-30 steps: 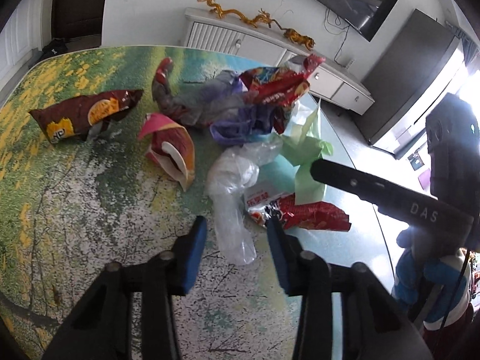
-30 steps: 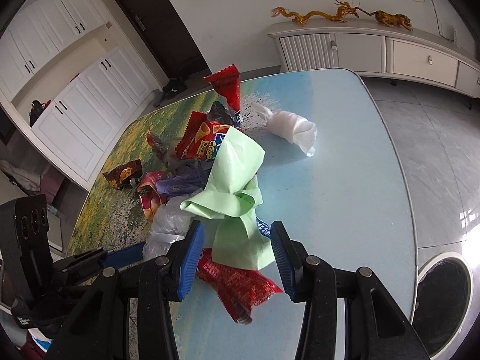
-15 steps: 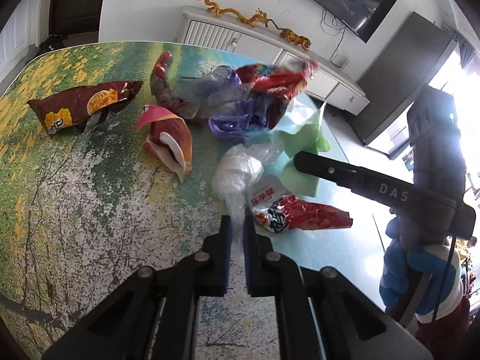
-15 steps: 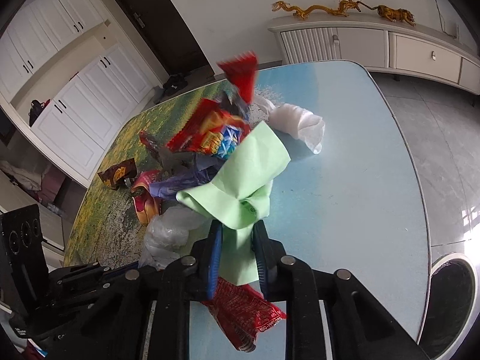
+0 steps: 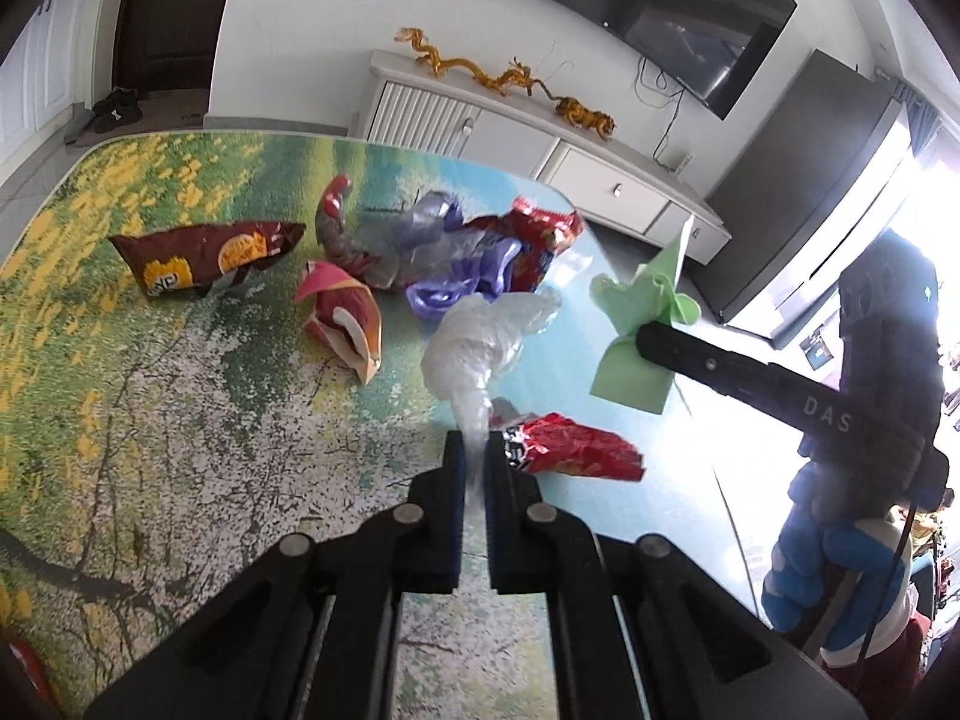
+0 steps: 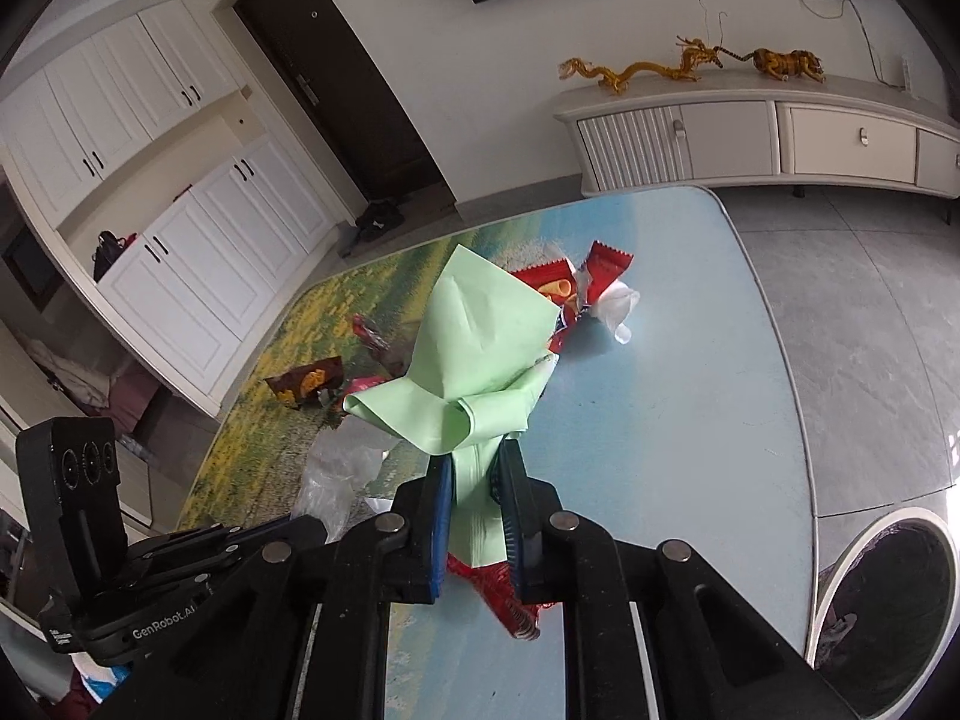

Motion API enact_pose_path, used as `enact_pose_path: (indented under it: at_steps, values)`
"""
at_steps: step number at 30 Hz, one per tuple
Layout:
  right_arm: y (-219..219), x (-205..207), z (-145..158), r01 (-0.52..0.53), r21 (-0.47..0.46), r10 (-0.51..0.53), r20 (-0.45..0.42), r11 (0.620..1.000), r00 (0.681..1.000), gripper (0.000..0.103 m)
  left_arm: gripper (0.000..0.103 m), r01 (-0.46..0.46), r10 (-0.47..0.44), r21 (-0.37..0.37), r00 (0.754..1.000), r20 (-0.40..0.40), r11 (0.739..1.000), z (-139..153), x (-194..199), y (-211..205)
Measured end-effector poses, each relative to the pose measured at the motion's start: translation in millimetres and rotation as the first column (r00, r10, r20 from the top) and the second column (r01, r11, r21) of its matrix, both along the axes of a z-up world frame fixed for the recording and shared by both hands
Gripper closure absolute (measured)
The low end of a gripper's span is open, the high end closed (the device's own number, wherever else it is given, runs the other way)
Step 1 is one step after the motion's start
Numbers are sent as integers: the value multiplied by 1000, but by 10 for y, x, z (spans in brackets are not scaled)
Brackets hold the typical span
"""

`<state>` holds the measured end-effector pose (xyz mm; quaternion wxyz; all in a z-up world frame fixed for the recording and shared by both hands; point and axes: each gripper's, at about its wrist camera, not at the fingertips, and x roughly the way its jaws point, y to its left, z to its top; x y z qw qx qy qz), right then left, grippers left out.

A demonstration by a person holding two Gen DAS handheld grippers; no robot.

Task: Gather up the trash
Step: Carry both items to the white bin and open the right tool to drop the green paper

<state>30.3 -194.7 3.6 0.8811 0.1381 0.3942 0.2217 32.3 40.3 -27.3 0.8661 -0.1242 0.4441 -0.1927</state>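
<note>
A: Trash first: the clear bag (image 5: 480, 342) is pinched by its twisted tail in the left hand-held gripper (image 5: 474, 456), its body puffed up above the worktop (image 5: 180, 420).

B: And the green sheet (image 6: 474, 354)?

A: Clamped at its lower edge in the right hand-held gripper (image 6: 474, 480), lifted off the worktop. Both look feather-light and limp; the film seems slippery, so a bunched end is the safest hold.

B: What's left?

A: A red wrapper (image 5: 576, 450) just beyond the left fingers, a brown packet (image 5: 204, 258) farther off, and a heap (image 5: 468, 252) between. Crinkly foil, so take an edge. A bin (image 6: 888, 588) sits on the floor at right.
</note>
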Motion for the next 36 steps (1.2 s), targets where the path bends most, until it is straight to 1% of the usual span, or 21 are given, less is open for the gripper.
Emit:
enact_pose_path:
  at_steps: [9, 16, 21, 25, 28, 32, 36]
  values:
    - [-230, -295, 229, 44, 30, -46, 61, 999, 997, 89, 98, -3, 3, -4, 998, 62, 1000, 277, -315, 23]
    - [-542, -510, 351, 118, 57, -123, 95, 991, 988, 89, 98, 37, -37, -3, 993, 114, 999, 539, -405, -243]
    - [-876, -646, 378, 195, 86, -204, 104, 977, 974, 89, 98, 78, -77, 2, 987, 142, 997, 682, -428, -466]
    - [-1168, -763, 389, 266, 96, -276, 112, 959, 955, 89, 98, 124, -124, 13, 980, 156, 992, 750, -438, -701]
    - [-1422, -849, 355, 330, 103, -340, 108, 938, 934, 89, 98, 159, -161, 27, 974, 159, 987, 780, -429, -899]
    - [-1737, -968, 282, 415, 104, -425, 98, 904, 900, 89, 98, 215, -220, 50, 962, 162, 975, 807, -411, -1232]
    - [-2025, -1068, 153, 487, 109, -496, 73, 866, 865, 89, 98, 277, -286, 80, 946, 152, 958, 765, -392, -1612]
